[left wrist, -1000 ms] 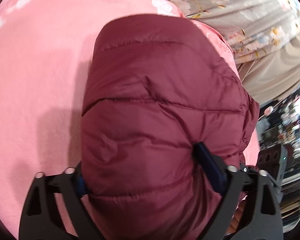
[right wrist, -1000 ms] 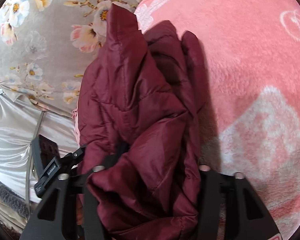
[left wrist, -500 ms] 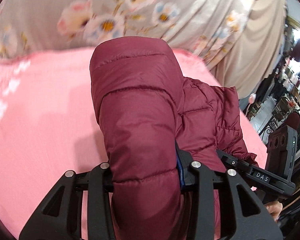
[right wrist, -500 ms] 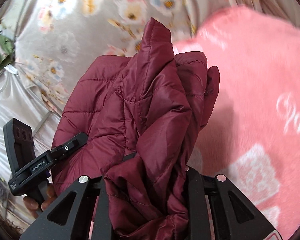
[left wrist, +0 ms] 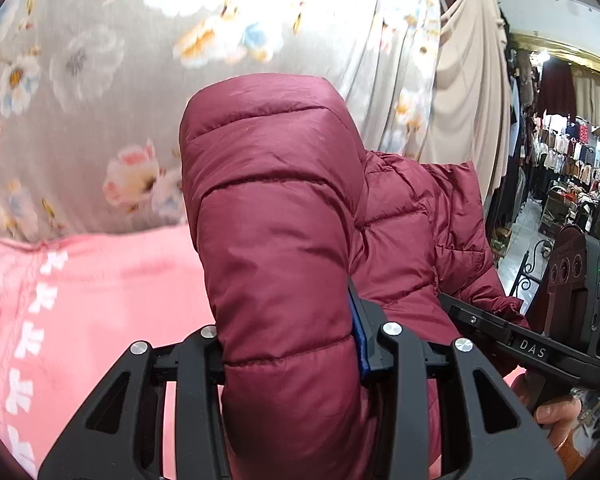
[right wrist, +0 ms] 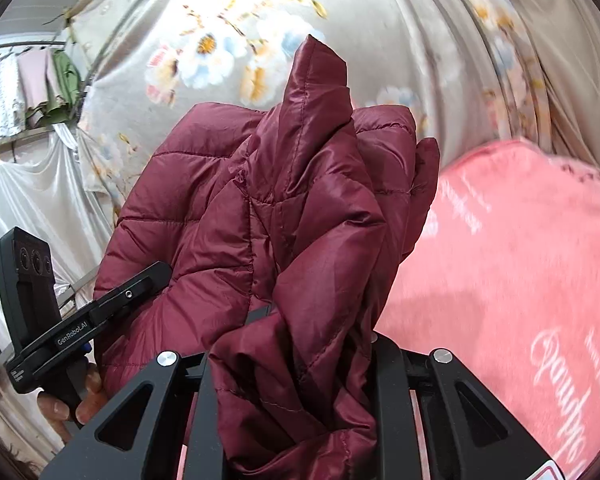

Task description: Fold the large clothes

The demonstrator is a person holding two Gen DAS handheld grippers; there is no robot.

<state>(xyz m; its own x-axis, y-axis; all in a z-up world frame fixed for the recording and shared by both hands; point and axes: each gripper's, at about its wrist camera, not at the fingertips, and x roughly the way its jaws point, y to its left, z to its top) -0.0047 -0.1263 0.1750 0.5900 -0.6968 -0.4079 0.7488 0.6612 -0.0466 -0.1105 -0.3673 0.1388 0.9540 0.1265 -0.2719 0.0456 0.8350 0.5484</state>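
Both tongs are clenched on the maroon puffer jacket (left wrist: 276, 216): left gripper (left wrist: 288, 344) pinches a padded sleeve, right gripper (right wrist: 292, 352) a bunched edge, held above the pink blanket (left wrist: 80, 288). Likely light, puffy, slippery; grip quilted seams rather than smooth panels.

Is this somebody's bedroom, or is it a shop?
Probably a clothes shop or market stall. Racks of hanging clothes fill the background, a flowered cloth hangs as a backdrop, and a pink blanket covers the folding surface.
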